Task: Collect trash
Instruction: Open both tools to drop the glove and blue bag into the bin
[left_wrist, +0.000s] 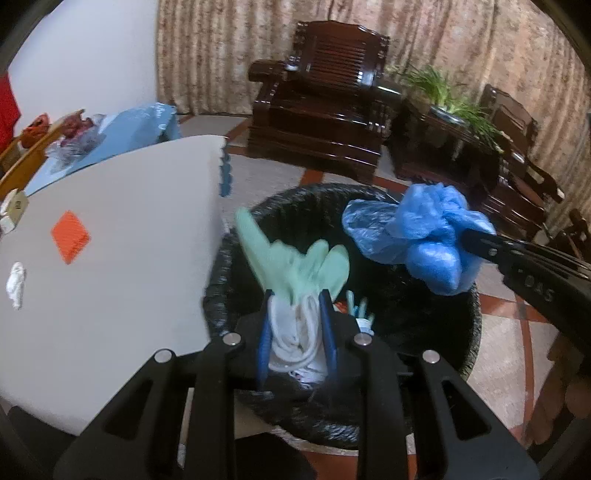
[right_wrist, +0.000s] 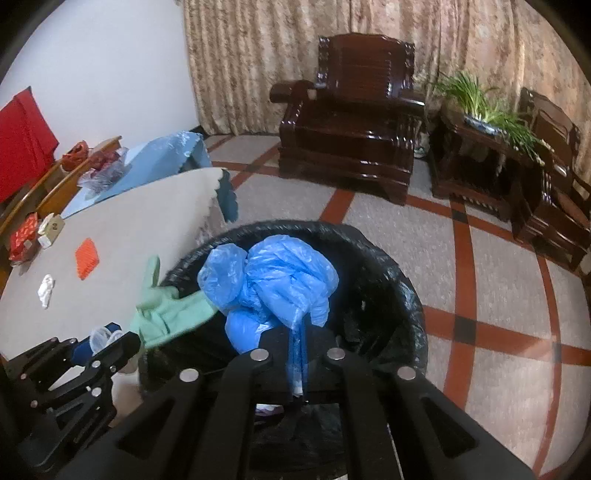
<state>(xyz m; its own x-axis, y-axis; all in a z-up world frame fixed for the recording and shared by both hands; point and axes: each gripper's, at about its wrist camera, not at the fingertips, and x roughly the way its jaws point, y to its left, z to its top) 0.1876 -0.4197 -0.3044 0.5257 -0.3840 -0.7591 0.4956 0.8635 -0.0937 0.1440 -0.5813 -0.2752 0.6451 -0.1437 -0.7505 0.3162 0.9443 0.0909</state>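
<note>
A black-lined trash bin (left_wrist: 218, 295) stands beside the table, right below both grippers. My left gripper (left_wrist: 295, 295) is shut on a green rubber glove (left_wrist: 291, 262) by its white cuff, and the glove's fingers hang over the bin's mouth. From the right, my right gripper (left_wrist: 466, 236) holds a crumpled blue plastic bag (left_wrist: 417, 236) above the bin. In the right wrist view the right gripper (right_wrist: 300, 332) is shut on the blue bag (right_wrist: 273, 280) over the bin (right_wrist: 399, 288). The left gripper (right_wrist: 122, 334) with the glove (right_wrist: 166, 314) is at the lower left.
The white-covered table (left_wrist: 129, 221) on the left carries an orange piece (left_wrist: 70, 236), a crumpled white tissue (left_wrist: 15, 284) and small boxes at its far edge. A dark wooden armchair (left_wrist: 321, 110) and a side table with a plant (left_wrist: 443, 96) stand behind on tiled floor.
</note>
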